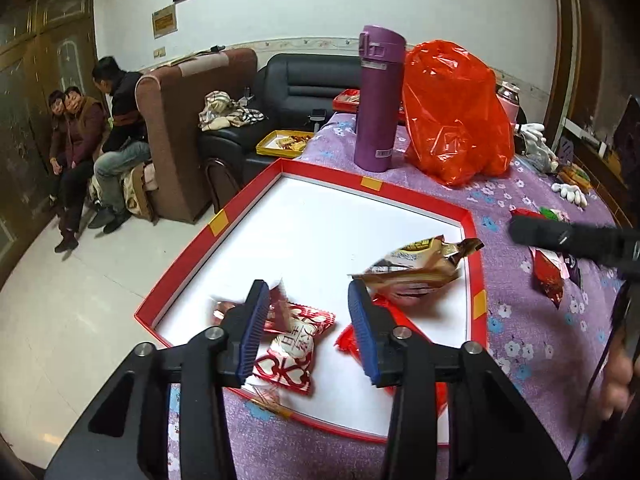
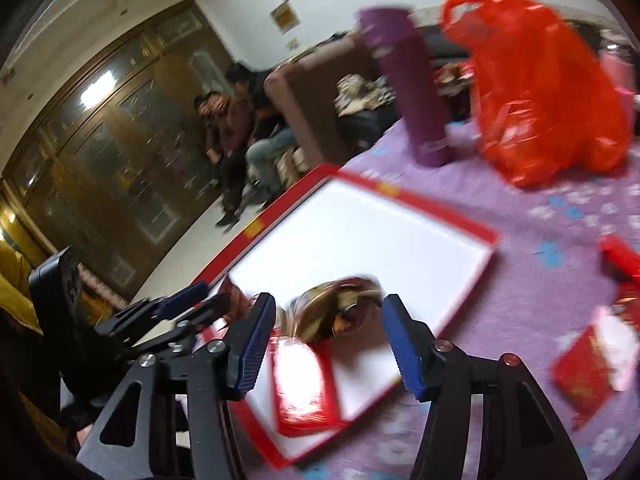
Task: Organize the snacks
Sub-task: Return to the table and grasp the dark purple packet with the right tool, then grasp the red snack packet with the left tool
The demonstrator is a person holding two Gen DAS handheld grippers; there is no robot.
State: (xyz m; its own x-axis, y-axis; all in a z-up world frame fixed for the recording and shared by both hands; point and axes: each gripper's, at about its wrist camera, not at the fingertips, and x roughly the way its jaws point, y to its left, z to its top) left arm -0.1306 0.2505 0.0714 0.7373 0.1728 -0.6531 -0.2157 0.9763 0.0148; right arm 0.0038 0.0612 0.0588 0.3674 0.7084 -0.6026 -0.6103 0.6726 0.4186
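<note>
A red-rimmed white tray (image 1: pixel 384 188) lies on the purple flowered tablecloth. In it lie a red-and-white snack pack (image 1: pixel 288 354), a brown-and-gold pack (image 1: pixel 416 270) and a red pack (image 1: pixel 394 318). My left gripper (image 1: pixel 308 332) is open and empty just above the near end of the tray. My right gripper (image 2: pixel 326 340) is open and empty over the tray (image 2: pixel 416 200); the brown-and-gold pack (image 2: pixel 340 314) lies between its fingers, blurred, and a red pack (image 2: pixel 302 390) lies below. The left gripper shows at the left (image 2: pixel 188 304).
A purple flask (image 1: pixel 378 100) and an orange plastic bag (image 1: pixel 456 116) stand behind the tray. Loose red snack packs (image 1: pixel 550 276) (image 2: pixel 588 376) lie on the cloth to the right. White gloves (image 1: pixel 568 192) lie far right. Sofas and seated people are beyond the table's left edge.
</note>
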